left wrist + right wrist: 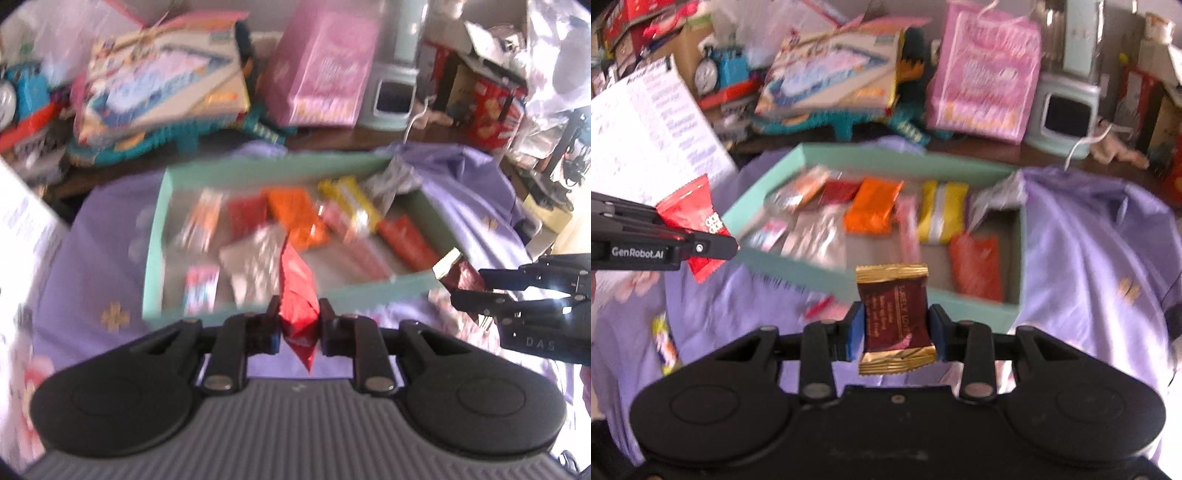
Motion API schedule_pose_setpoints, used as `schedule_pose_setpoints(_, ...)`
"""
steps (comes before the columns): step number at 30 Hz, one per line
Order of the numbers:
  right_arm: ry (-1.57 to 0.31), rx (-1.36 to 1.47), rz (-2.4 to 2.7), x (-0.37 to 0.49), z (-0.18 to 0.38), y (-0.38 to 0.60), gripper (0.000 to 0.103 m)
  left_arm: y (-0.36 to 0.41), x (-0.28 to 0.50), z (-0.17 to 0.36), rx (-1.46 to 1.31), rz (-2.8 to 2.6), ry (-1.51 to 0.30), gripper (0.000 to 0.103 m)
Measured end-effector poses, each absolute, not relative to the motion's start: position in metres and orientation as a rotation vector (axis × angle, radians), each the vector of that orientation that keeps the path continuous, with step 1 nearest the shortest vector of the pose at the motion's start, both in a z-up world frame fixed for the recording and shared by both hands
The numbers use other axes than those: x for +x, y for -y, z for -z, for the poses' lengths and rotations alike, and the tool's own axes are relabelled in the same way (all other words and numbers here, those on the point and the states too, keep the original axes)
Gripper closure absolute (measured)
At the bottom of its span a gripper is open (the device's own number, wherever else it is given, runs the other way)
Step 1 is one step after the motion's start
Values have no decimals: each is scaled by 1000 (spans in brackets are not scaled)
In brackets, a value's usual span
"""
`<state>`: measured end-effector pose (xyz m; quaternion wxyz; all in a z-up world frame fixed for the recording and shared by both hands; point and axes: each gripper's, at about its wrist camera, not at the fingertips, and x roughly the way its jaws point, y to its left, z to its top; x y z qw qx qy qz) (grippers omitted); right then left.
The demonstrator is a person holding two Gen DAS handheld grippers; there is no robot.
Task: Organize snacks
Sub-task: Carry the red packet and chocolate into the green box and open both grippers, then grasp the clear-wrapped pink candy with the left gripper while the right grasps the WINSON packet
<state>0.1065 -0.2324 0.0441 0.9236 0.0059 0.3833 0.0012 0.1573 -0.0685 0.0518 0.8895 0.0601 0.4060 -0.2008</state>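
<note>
Two grippers [298, 320] [897, 328], each with a snack [300, 295] [894, 314]

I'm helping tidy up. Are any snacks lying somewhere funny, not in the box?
Yes. A small yellow snack packet lies on the purple cloth, left of the green box, while the others are inside. A pinkish wrapper also sits just outside the near wall.

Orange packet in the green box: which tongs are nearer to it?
Cannot tell. The orange packet lies ahead of both: left tongs hold a red packet, right tongs a maroon packet.
</note>
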Motion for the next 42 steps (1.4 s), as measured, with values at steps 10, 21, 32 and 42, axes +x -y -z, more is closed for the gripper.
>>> schedule_pose_setpoints(10,-770,53,72,163,-60,272,66,127,221,-49,124,484,-883,84)
schedule_pose_setpoints(21,-847,71,69,203,-20,286,62,151,253,-10,177,457,-932,74)
schedule_pose_setpoints(32,-820,77,104,196,-22,286,10,142,245,-21,218,314,-851,0)
schedule_pose_setpoints(42,-772,54,104,163,-50,270,1,129,205,-44,215,310,-833,0)
